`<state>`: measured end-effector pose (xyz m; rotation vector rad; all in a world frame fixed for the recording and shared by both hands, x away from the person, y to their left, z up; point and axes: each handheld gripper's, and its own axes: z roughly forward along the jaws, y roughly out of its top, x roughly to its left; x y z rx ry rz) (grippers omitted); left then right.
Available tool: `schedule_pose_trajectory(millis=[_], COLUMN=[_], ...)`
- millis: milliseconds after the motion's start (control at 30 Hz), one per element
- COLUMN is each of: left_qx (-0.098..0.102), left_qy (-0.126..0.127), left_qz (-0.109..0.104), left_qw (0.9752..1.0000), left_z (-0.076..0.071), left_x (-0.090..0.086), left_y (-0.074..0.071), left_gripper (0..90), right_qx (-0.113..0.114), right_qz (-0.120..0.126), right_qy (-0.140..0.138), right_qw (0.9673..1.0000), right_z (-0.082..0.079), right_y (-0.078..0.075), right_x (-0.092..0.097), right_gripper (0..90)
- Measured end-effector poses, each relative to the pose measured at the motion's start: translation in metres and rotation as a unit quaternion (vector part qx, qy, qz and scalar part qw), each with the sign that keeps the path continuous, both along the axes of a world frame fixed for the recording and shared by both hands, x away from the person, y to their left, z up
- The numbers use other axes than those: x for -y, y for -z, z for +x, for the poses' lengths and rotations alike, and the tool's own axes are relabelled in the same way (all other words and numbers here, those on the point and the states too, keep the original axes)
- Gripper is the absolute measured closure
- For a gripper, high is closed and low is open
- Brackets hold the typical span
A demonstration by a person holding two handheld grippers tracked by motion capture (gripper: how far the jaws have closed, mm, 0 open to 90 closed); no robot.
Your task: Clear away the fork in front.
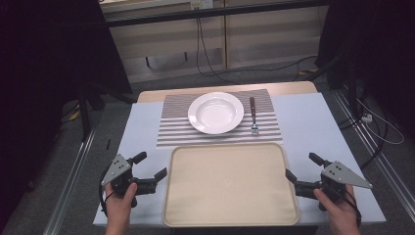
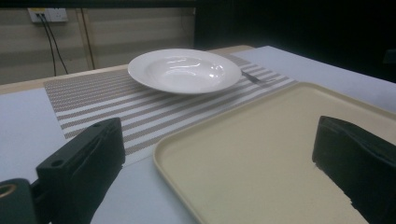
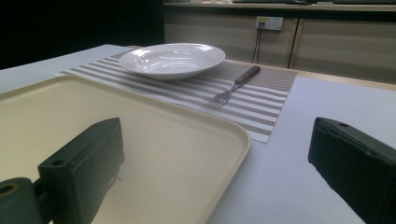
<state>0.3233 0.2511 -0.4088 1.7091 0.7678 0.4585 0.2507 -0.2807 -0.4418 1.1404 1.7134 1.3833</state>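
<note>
A beige tray point(image 1: 230, 183) lies at the near middle of the table, with nothing on it. Behind it a white deep plate point(image 1: 216, 112) rests on a striped placemat point(image 1: 171, 129). A fork point(image 1: 253, 115) with a brown handle lies on the mat right of the plate. My left gripper point(image 1: 149, 166) is open beside the tray's left edge, nothing between its jaws. My right gripper point(image 1: 303, 169) is open by the tray's right edge, also holding nothing. The left gripper view shows the tray point(image 2: 261, 154) and plate point(image 2: 184, 70); the right gripper view shows the tray point(image 3: 154, 140), plate point(image 3: 171, 59) and fork point(image 3: 236, 84).
A pale blue cloth point(image 1: 308, 127) covers the table. Dark floor, cables point(image 1: 205, 54) and a wooden wall panel lie beyond the far edge. A metal rail point(image 1: 73, 171) runs along the left side of the table.
</note>
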Motion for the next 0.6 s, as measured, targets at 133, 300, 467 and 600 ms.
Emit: schedule_pose_trajectory(millis=[133,300,467,600], left_qx=[-0.003,-0.007,-0.017,-0.013], left_qy=[0.0,-0.001,0.005,0.01], left_qz=[-0.008,-0.016,-0.01,-0.008], left_qw=[1.0,0.9998,0.9998,0.9998], left_z=[0.0007,0.0022,-0.0001,-0.0014], left_x=[-0.0007,-0.0018,-0.0027,-0.0011], left_y=[0.0,-0.0002,0.0044,0.0025], left_gripper=[2.7,2.7,2.7,2.6], right_qx=[-0.002,-0.004,0.0,0.003], right_qz=[-0.008,-0.012,-0.005,-0.012], right_qy=[-0.004,-0.002,0.008,0.008], right_qw=[1.0,0.9999,1.0,0.9999], right_z=[0.0003,-0.0019,0.0003,0.0068], right_y=[0.0007,0.0007,-0.0015,-0.0018], right_x=[-0.0017,0.0001,0.004,0.0046], right_gripper=[3.0,2.9,2.9,2.9])
